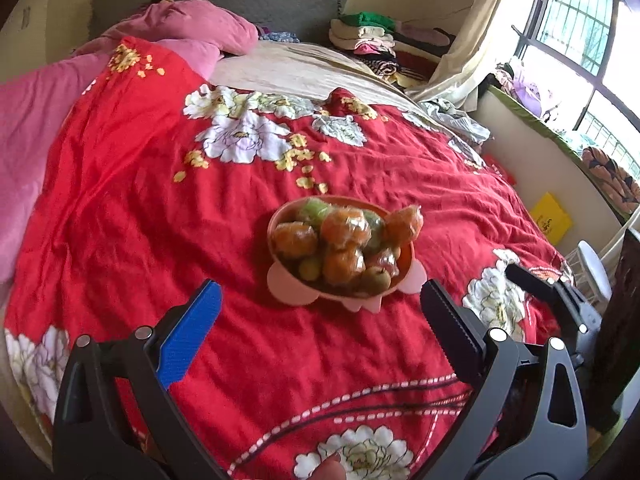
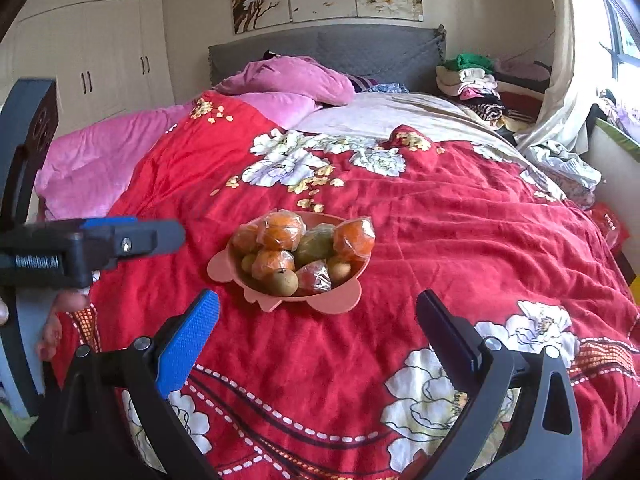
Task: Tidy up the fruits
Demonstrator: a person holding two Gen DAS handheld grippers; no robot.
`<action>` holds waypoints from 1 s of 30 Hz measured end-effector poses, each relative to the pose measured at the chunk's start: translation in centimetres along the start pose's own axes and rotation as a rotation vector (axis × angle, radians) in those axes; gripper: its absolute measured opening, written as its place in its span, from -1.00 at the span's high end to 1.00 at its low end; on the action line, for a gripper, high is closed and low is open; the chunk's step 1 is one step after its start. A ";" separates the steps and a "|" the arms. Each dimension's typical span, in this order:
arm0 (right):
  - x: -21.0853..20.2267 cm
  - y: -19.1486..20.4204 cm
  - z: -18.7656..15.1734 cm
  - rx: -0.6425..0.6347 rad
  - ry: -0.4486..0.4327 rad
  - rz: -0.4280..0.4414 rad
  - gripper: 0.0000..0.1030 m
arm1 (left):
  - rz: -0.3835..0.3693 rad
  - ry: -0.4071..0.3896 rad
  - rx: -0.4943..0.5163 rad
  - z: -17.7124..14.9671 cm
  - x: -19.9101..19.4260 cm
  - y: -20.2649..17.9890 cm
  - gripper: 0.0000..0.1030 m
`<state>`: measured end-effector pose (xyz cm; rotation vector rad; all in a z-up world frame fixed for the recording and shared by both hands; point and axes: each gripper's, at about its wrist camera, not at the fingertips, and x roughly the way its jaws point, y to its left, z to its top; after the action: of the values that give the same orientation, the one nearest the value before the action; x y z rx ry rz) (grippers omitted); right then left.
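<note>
A pink bowl [image 1: 280, 280] with scalloped feet sits on the red floral bedspread [image 1: 160, 200], heaped with several plastic-wrapped oranges [image 1: 345, 227], a wrapped green fruit [image 1: 316, 209] and small brown-green fruits [image 1: 376, 278]. It also shows in the right wrist view [image 2: 224, 268], with oranges [image 2: 280, 230] on top. My left gripper [image 1: 320, 304] is open and empty, just short of the bowl. My right gripper [image 2: 316, 312] is open and empty, also just short of the bowl. The left gripper shows at the left edge of the right wrist view [image 2: 132, 240].
Pink quilt and pillows [image 2: 288, 78] lie at the head of the bed. Folded clothes [image 2: 472, 80] are piled at the far right by the window. A wardrobe [image 2: 88, 40] stands at the left. A yellow packet [image 1: 550, 218] lies on the floor right of the bed.
</note>
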<state>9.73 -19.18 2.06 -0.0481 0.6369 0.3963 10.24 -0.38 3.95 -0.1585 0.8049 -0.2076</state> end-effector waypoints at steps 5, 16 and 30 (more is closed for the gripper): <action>-1.1 0.1 -0.4 0.000 -0.011 0.001 -0.91 | 0.025 -0.001 0.019 -1.4 -0.5 -0.1 -0.81; -2.2 0.3 -1.1 -0.002 -0.010 0.000 -0.92 | 0.064 -0.001 0.045 -3.5 -1.1 0.1 -0.81; -2.8 0.9 -2.8 -0.019 0.008 -0.002 -0.92 | 0.079 -0.018 0.043 -5.8 -1.9 -0.4 -0.81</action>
<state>5.76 -19.78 1.52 -0.0688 0.6413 0.4008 4.69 -0.63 1.42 -0.0873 0.7867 -0.1488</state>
